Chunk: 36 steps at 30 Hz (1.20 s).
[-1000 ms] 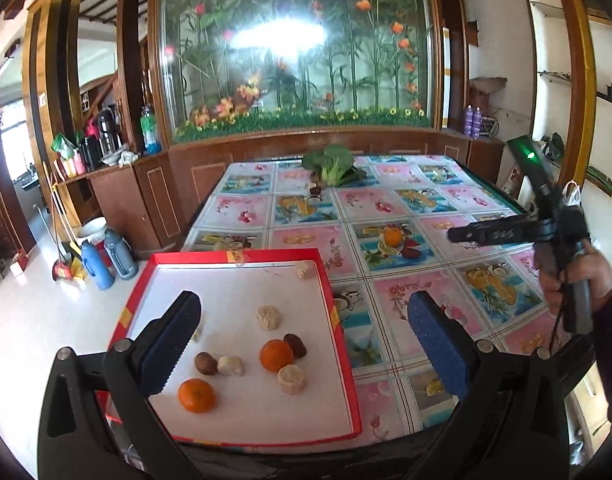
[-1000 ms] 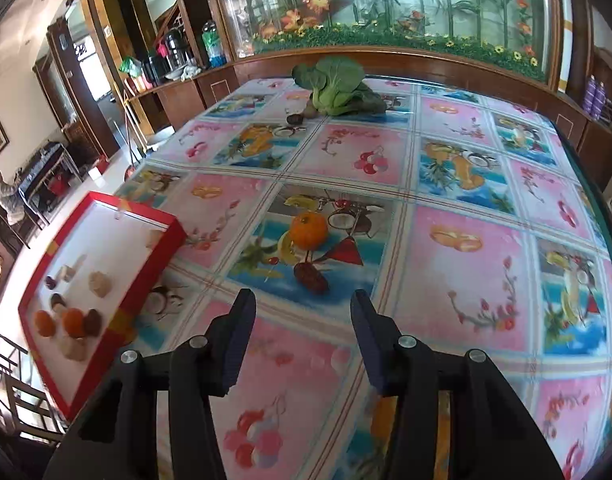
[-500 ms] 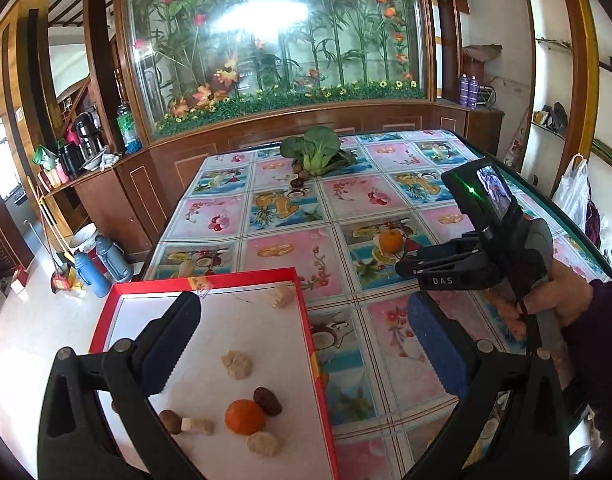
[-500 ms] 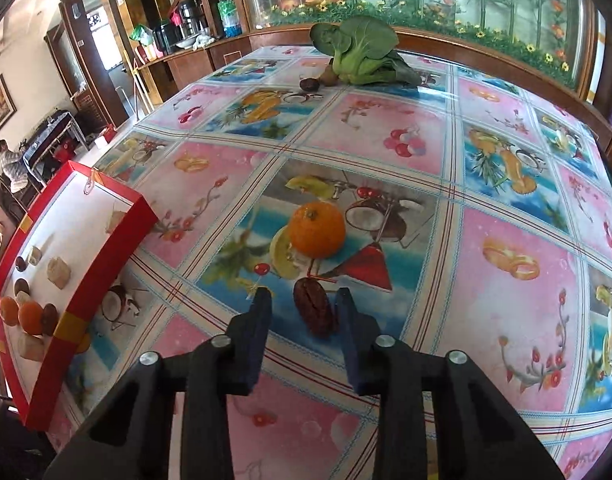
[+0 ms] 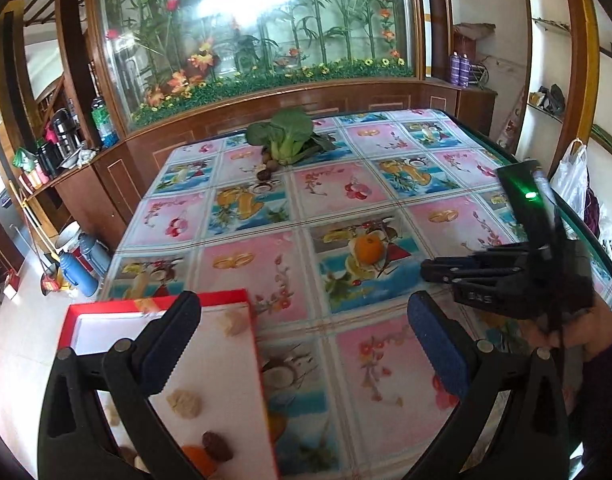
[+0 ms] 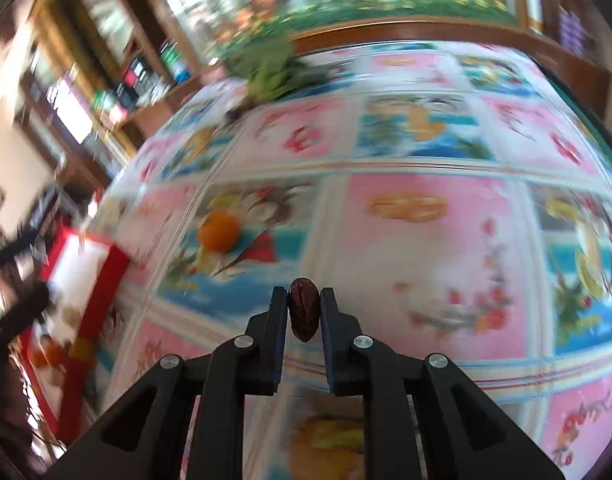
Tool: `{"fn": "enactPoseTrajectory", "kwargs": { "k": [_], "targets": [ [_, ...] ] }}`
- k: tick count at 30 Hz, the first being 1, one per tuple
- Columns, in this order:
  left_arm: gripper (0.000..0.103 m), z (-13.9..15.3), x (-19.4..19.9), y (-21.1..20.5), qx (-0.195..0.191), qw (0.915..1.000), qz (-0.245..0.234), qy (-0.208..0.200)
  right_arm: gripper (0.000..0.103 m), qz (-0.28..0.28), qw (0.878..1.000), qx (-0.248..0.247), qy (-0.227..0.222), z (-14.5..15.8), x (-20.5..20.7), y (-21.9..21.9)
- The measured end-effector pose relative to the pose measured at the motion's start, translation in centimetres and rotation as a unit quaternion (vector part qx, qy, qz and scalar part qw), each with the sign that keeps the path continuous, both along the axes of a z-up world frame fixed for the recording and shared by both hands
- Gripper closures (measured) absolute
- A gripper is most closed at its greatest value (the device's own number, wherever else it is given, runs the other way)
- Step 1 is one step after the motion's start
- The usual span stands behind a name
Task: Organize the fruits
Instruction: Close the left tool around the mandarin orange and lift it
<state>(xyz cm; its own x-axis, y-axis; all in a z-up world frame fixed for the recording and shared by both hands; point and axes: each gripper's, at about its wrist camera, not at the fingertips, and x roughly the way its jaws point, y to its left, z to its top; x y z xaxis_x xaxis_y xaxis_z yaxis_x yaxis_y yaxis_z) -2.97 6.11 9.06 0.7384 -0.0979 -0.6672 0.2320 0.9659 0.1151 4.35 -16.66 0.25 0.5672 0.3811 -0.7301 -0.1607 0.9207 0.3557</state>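
Two black fingers of the right gripper point(image 6: 303, 312) are pinching a dark brown, wrinkled, oval date point(image 6: 303, 309) between their tips, its long axis running along the fingers and its ends sticking out past the pads. It is hanging clear of the tablecloth point(image 6: 426, 272), whose fruit-print squares are smearing with motion blur. Half a second ago the date was lying on the cloth between the parted fingers, just below the orange; now it is lifted, and the orange point(image 6: 219, 232) is sitting alone at ten o'clock from the fingertips. Farther out at nine o'clock the red tray point(image 6: 105, 280) is lying along the table edge, blurred.

Seen from the left wrist, the left gripper point(image 5: 301, 340) is holding its blue-padded fingers spread wide with nothing between them, hovering over the tray point(image 5: 155, 306). Inside, at seven o'clock, are lying pale lumpy pieces point(image 5: 184, 402), another date point(image 5: 217, 446) and part of an orange fruit. Since the earlier frame the view has shifted rightward, leaving less of the tray showing. A leafy green vegetable point(image 5: 287, 136) is resting at twelve o'clock at the table's far end.
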Motion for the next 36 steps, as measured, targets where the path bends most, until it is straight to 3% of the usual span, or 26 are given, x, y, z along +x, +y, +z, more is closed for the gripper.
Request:
{"fn": "enactPoseTrajectory", "kwargs": {
  "k": [2,6,13,15,19,23,28,36],
  "targets": [
    [0.001,-0.9,1.9,-1.3,0.011,0.9999,0.000,0.006,0.088,-0.022,1.000,0.015,0.002,0.2,0.2,-1.0],
    [0.017,-3.6,6.2,-3.7,0.029,0.9983,-0.006,0.051,0.088,-0.042,0.998,0.038,0.011,0.0,0.5,-2.0],
    [0.017,-6.4,10.2,-6.7,0.040,0.9959,-0.008,0.081,0.088,-0.044,0.997,0.059,0.015,0.2,0.4,-2.3],
    [0.022,-7.0,10.9,-6.9,0.034,0.9952,-0.004,0.092,0.088,-0.041,0.997,0.060,0.016,0.2,0.4,-2.2],
    [0.034,-8.1,11.9,-7.1,0.031,0.9935,0.002,0.110,0.088,-0.034,0.998,0.059,0.015,0.2,0.5,-1.8],
    [0.044,-8.4,12.3,-6.9,0.002,0.9926,-0.003,0.121,0.088,-0.033,0.998,0.058,0.011,0.2,0.5,-1.7],
    [0.069,-8.6,11.9,-7.9,-0.006,0.9914,-0.024,0.129,0.088,-0.038,0.998,0.058,0.000,0.4,0.5,-1.9],
    [0.070,-7.7,10.9,-6.7,-0.031,0.9921,-0.007,0.121,0.088,-0.040,0.997,0.061,-0.035,1.3,0.1,-2.3]
  ]
}}
